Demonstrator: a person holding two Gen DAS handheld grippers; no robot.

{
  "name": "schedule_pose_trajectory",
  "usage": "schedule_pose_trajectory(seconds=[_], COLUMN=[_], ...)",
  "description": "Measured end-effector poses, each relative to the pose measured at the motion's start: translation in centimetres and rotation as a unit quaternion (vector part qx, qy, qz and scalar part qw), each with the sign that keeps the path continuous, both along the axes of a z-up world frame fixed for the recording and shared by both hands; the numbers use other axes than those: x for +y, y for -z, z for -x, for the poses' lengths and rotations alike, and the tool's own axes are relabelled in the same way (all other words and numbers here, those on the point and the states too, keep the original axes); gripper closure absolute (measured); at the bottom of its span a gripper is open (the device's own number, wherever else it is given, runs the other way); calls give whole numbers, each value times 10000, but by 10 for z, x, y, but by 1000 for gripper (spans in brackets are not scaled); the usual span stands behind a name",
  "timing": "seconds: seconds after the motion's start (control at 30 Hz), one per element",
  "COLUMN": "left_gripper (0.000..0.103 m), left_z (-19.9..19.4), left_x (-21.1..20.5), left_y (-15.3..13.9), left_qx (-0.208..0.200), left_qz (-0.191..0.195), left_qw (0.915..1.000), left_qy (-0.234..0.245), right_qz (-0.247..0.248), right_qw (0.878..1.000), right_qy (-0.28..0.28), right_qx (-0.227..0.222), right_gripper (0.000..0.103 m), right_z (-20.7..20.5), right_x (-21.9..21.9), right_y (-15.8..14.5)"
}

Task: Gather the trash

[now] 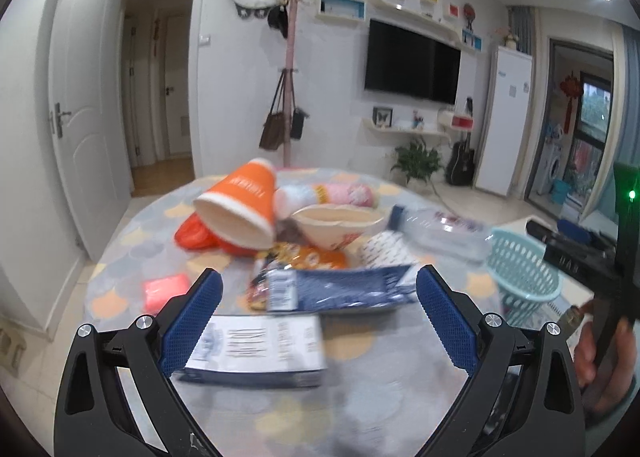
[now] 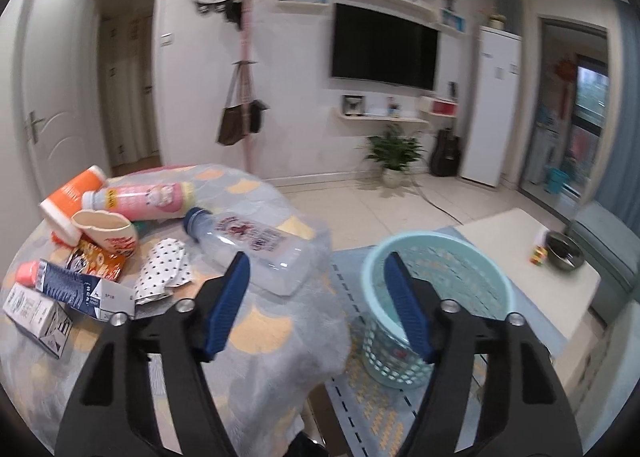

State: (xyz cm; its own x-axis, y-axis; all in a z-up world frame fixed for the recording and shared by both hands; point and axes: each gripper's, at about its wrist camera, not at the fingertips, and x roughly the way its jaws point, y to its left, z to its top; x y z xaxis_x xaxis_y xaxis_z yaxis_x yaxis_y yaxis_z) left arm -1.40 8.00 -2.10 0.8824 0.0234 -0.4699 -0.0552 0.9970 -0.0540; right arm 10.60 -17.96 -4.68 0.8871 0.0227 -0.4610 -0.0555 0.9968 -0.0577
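Nearest in the left wrist view, the left gripper (image 1: 318, 289) is held with its blue pads spread wide and nothing clasped — a white box (image 1: 256, 349) lies on the table (image 1: 360, 397) between the fingers, but it cannot be told whether either pad touches it. Just beyond the box a dark blue carton (image 1: 340, 289) is seen, lying flat, with a pink block (image 1: 166, 289) well to its left. Behind these a snack wrapper (image 1: 304, 257), a crushed cream cup (image 1: 336, 225) and an orange cup (image 1: 240, 205) tipped on its side are heaped together, and a pink bottle (image 1: 344, 195) is laid behind them. A clear bottle (image 1: 440, 231) with a blue cap lies to the right, near the table's edge.

In the right wrist view, the right gripper (image 2: 318, 289) is shown part open and empty, its fingers held over the table's right edge; no item is between the pads. A teal basket (image 2: 440, 277) stands on the floor mat (image 2: 360, 397) just beside the table, partly behind the right finger — no trash can be made out in it. A spotted wrapper (image 2: 164, 269) is seen left of the clear bottle.

At the right margin of the left view, a hand (image 1: 608, 361) is seen around the other gripper's handle. Farther back a coat stand (image 1: 290, 77), a wall TV (image 1: 412, 61) and a plant (image 1: 418, 161) are visible.
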Motion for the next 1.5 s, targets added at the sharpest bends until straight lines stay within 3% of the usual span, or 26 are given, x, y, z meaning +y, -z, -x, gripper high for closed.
schedule_pose_trajectory(seconds=[0.23,0.4,0.7,1.0,1.17,1.33,1.5], left_gripper=[9,15,16,16,16,16,14], left_z=[-19,-45,-73,-51,-40,-58,-79], left_x=[64,92,96,69,45,41,55], left_y=[14,25,40,47,51,54,56], left_qx=[479,889,1689,2218,2315,2226,2374], left_qz=[148,245,620,457,-165,-730,-710], left_qw=[9986,9945,9728,9526,9507,9534,9374], left_qy=[176,501,1459,2030,2056,1904,2446], right_qz=[95,2,36,-36,4,93,-47], right_qw=[9977,9919,9761,9553,9539,9569,9553], right_qy=[-588,-963,-1588,-2167,-2166,-1985,-2005], right_qx=[309,827,1482,2013,2078,2120,2172], right_gripper=[40,40,36,36,36,36,36], right_z=[-50,-94,-130,-116,-103,-108,-110], right_x=[10,15,30,49,61,74,74], right_y=[4,13,21,34,36,37,35])
